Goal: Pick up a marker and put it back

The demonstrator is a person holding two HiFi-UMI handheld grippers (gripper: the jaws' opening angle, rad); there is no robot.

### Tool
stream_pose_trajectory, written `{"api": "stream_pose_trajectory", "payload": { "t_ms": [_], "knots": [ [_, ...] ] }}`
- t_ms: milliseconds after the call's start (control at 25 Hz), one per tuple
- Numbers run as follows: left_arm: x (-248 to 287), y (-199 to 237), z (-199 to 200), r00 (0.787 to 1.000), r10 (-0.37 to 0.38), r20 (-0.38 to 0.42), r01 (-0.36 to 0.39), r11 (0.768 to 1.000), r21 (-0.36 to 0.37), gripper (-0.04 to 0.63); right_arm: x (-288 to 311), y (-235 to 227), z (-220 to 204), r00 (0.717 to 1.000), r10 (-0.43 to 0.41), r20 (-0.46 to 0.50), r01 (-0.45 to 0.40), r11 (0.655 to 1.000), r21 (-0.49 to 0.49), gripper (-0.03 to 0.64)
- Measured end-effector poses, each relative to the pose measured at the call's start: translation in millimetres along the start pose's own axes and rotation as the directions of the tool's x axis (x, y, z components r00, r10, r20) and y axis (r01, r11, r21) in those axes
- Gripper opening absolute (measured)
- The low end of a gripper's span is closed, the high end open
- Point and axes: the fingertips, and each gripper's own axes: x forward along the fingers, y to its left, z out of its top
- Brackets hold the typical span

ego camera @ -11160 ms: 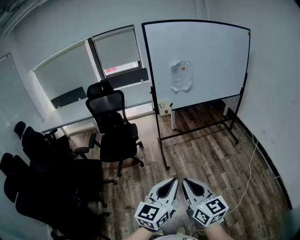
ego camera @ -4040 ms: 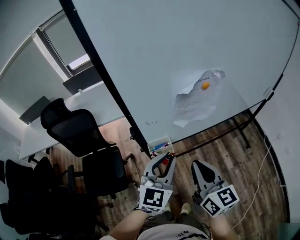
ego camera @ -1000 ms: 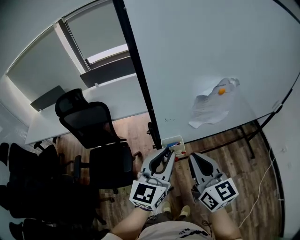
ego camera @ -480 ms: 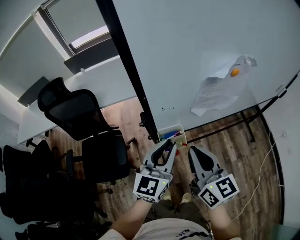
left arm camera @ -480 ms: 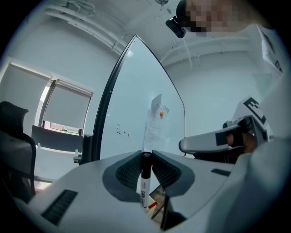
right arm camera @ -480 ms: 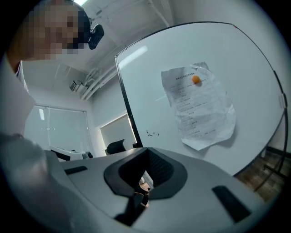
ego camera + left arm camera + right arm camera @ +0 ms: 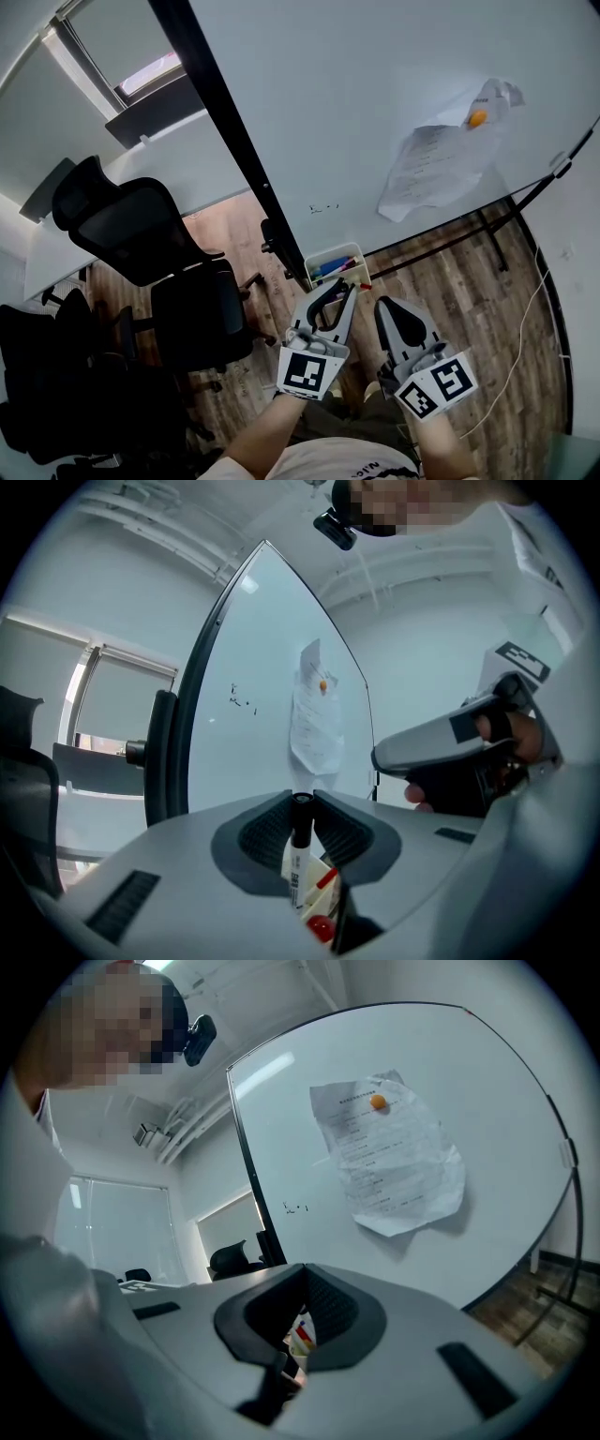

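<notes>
A marker with a black cap and a white labelled body stands upright between the jaws of my left gripper, which is shut on it. In the head view my left gripper points at a small white marker box hung on the lower edge of the whiteboard. The fingertips hover just below the box. Red and blue markers lie inside it, and a red cap shows under the held marker. My right gripper sits beside the left one, shut with nothing in it.
The whiteboard's black frame post runs down to the box. A crumpled paper hangs under an orange magnet. Black office chairs stand left on the wooden floor, and a white cable trails at the right.
The head view has swung a little to the left and the whiteboard fills more of it. Both grippers stay by the box, and the left one still grips the marker.
</notes>
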Motion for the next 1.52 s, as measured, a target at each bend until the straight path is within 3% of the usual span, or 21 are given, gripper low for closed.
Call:
{"api": "stream_pose_trajectory", "payload": {
  "t_ms": [440, 800, 1080, 1520],
  "knots": [
    [2.6, -3.7, -37.1, 1.0, -0.023, -0.01, 0.024, 0.994, 0.106, 0.078, 6.7, -11.8, -30.0, 1.0, -0.003, 0.006, 0.003, 1.0, -0.004, 0.012],
    [-7.5, -5.8, -7.3, 1.0, -0.001, -0.013, 0.003, 0.99, 0.143, 0.095, 2.4, 1.4, -8.2, 1.0, 0.023, 0.006, -0.023, 1.0, -0.004, 0.012],
    [-24.6, -18.1, 53.7, 0.999, 0.021, 0.028, -0.023, 0.998, 0.051, 0.095, -10.7, 20.2, 29.0, 0.999, 0.048, -0.011, -0.048, 0.999, -0.008, 0.012],
    [-47.3, -53.6, 122.1, 0.999, 0.035, -0.001, -0.035, 0.998, -0.048, 0.094, -40.1, 43.2, 81.2, 0.994, 0.11, 0.017, -0.109, 0.993, -0.048, 0.012]
  ]
}}
